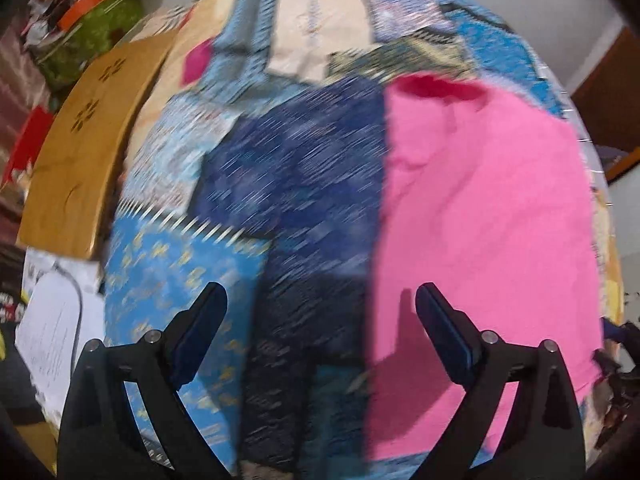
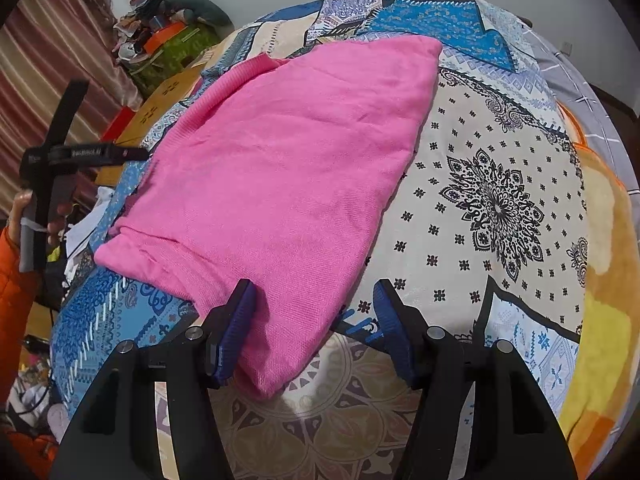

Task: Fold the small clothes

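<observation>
Right gripper (image 2: 314,320) half open, corner of pink garment (image 2: 280,168) between fingers, unpinched. Left gripper (image 1: 322,304) wide, empty, above garment's left edge. Garment folded flat on patterned bedspread (image 2: 492,200). Wooden board (image 1: 84,148) beside bed.

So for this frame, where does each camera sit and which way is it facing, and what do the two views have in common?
Left wrist: sits on the left gripper, aimed steeply down at the patterned bedspread beside the pink garment; its own open jaws show, image blurred.
Right wrist: sits on the right gripper, angled down over the near corner of the same garment; its open jaws straddle that corner, and a hand with an orange sleeve holds the left gripper at the left edge.
Shared: garment, bedspread, the wooden board beyond.
</observation>
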